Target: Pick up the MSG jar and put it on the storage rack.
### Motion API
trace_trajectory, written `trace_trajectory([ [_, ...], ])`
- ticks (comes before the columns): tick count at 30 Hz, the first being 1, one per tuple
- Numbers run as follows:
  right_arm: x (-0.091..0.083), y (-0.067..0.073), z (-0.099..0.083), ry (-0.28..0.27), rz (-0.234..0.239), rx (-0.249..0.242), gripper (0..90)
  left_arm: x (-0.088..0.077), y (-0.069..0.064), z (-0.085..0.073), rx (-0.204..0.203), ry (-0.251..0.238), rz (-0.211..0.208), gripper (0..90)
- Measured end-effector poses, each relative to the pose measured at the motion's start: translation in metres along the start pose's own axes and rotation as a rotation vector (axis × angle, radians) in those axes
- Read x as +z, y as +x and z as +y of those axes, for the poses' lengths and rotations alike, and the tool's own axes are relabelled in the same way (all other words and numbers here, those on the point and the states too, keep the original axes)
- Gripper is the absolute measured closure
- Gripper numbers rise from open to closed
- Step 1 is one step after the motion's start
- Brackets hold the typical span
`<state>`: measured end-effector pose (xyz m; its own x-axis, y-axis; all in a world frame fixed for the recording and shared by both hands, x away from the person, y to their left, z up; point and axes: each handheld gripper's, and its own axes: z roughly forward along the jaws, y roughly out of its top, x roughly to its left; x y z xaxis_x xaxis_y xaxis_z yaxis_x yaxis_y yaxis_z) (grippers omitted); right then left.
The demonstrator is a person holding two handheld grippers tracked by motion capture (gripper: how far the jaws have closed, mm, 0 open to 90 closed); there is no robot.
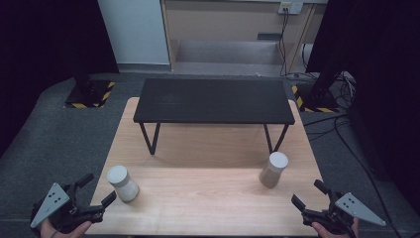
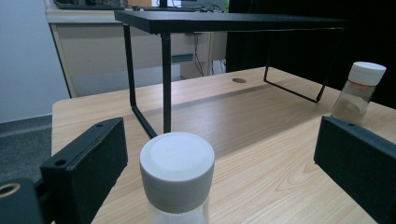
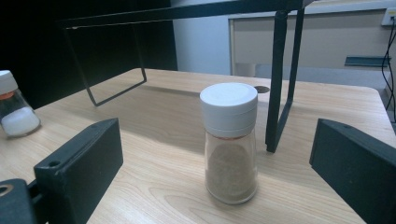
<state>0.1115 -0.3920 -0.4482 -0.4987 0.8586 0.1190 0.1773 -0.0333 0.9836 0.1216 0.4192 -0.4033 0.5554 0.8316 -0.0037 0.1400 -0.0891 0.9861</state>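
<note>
- Left gripper (image 1: 97, 191), at the near left corner of the light wooden table (image 1: 208, 208), has its jaws spread wide, holding nothing; the clear shaker jar with white cap and white contents (image 1: 122, 183) stands just ahead between them, untouched.
- Right gripper (image 1: 308, 195), at the near right corner, is equally wide and empty; the white-capped jar of brown powder (image 1: 274, 169) stands upright beyond it.
- Bare wood lies between the jars.
- Farther back stands a black metal shelf on thin legs (image 1: 213, 100), open underneath.
</note>
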Motion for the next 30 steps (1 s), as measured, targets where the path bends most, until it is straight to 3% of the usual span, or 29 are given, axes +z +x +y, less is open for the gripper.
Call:
trace_trajectory([
  [17,0.0,0.003,-0.005,-0.036,-0.022,0.006,2.7,0.001,0.001,0.0,-0.008,0.001,-0.013,1.7],
  [30,0.003,0.003,-0.011,-0.068,0.004,0.002,4.9,0.002,0.003,0.009,0.014,0.029,-0.025,1.7],
])
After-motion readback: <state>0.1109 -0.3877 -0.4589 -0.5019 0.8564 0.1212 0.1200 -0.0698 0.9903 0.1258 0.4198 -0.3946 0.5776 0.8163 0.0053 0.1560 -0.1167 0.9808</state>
